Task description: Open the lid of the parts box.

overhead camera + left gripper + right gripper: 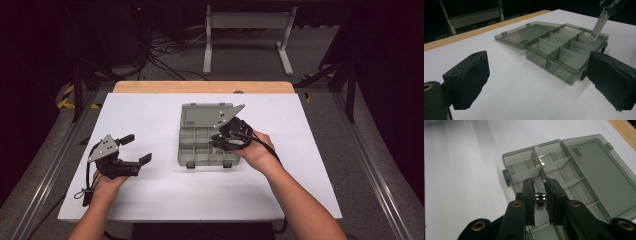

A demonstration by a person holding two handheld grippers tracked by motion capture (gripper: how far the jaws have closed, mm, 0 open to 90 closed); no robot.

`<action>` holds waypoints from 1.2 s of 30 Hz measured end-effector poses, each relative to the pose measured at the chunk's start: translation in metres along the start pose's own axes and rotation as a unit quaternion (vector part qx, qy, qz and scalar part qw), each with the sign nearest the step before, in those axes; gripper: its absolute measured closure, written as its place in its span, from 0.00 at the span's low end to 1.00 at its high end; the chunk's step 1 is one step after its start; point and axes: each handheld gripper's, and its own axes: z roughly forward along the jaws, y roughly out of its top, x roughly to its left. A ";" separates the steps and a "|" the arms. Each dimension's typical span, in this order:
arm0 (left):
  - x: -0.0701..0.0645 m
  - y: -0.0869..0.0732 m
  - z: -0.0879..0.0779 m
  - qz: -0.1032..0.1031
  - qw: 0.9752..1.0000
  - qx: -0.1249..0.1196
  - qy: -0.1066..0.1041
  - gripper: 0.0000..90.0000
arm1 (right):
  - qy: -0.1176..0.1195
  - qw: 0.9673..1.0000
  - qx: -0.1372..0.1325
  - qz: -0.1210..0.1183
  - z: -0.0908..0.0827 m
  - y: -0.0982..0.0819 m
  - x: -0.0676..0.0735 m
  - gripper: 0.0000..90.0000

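**High view: a divider goes into the box**

High view shows the table point(150, 200) with the open box point(200, 150) at its middle. The right gripper point(220, 140), jaws narrow, pinches a white divider strip point(597, 27) over the box's right compartments. It probably needs to stay upright and meet its slots squarely. The left gripper point(137, 150) rests nearby, jaws wide and empty.

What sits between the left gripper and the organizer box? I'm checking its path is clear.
Nothing: the high view shows bare white table between the left gripper and the organizer box; the left gripper view agrees.
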 end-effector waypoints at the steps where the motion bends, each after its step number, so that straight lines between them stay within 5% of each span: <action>1: 0.000 0.000 0.000 0.000 1.000 0.000 0.000 0.07 | -0.002 1.000 0.000 0.001 0.002 0.000 -0.001 0.87; 36: 0.000 0.000 0.000 0.000 1.000 0.002 -0.002 0.07 | -0.018 0.999 0.005 0.031 0.037 -0.011 -0.021 0.87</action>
